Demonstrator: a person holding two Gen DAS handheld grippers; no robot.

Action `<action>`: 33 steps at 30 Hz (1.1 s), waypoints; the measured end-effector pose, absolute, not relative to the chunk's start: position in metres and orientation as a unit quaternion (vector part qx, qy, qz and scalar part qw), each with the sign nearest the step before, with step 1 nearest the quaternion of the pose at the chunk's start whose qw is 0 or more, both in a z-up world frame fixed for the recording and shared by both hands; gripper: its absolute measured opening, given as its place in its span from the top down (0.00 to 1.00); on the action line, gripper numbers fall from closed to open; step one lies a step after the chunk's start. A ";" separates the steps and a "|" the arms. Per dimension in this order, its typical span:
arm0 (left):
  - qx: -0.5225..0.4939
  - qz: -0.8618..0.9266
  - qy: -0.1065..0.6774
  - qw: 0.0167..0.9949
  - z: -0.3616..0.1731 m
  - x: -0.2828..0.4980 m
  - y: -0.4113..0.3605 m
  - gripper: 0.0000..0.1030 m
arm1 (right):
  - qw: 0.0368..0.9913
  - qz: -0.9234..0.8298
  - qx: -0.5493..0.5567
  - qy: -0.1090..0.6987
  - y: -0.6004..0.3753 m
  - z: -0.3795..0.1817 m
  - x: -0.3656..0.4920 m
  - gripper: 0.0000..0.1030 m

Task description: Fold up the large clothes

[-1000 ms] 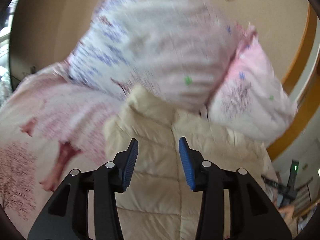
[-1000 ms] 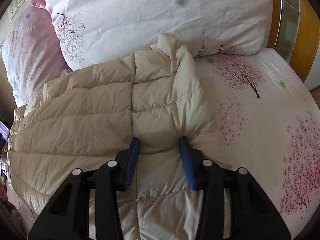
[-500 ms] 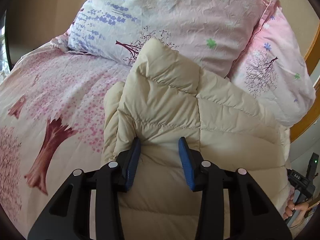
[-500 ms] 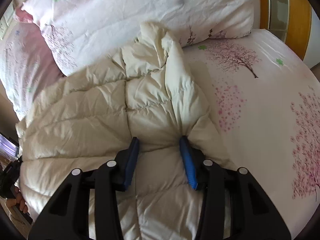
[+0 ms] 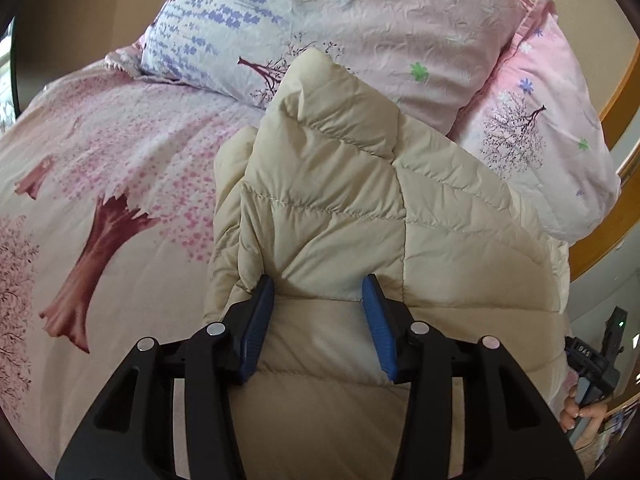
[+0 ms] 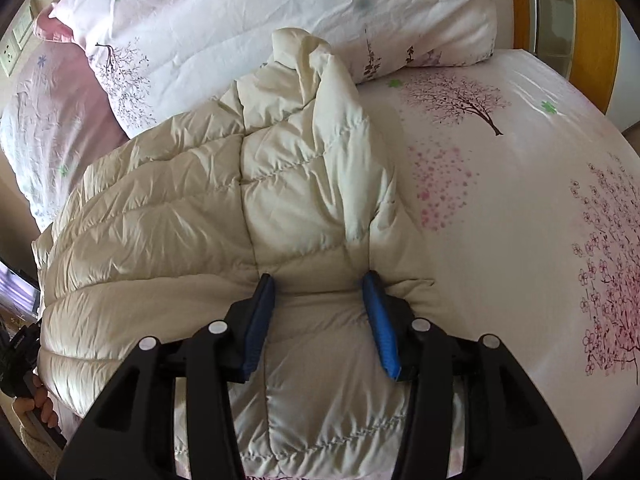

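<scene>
left wrist view: our left gripper (image 5: 318,294), jaws spread, pinches the cream jacket (image 5: 360,208) at centre frame; our right gripper (image 6: 318,292) likewise, with spread jaws.

Readable text: one candidate only. In the left wrist view, lower right of the frame, a small black handheld device with a light-coloured label (image 5: 585,351) carries three pale characters. They appear upside down and read roughly as "045"; the middle and last characters are uncertain.

Right wrist view: a white wall socket plate (image 6: 9,57) at the far upper left edge shows slots but no legible lettering.

No brand, tag or number can be read elsewhere in either view.
</scene>
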State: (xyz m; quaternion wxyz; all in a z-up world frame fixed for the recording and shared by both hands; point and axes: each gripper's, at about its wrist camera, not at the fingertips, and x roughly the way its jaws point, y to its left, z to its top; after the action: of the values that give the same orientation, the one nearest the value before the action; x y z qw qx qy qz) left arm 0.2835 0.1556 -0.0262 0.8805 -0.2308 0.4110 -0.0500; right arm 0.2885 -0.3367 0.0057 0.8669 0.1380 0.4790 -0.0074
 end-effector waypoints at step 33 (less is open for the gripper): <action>-0.461 -0.130 0.431 0.765 -0.063 0.214 0.201 0.71 | 0.744 0.077 0.418 0.515 -0.422 -0.005 0.236 0.82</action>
State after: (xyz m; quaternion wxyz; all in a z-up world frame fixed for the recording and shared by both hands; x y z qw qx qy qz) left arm 0.2137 0.2007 -0.0629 0.7649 -0.4611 0.4307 -0.1297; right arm 0.2361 -0.4225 -0.0047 0.7444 0.4183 0.5147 0.0769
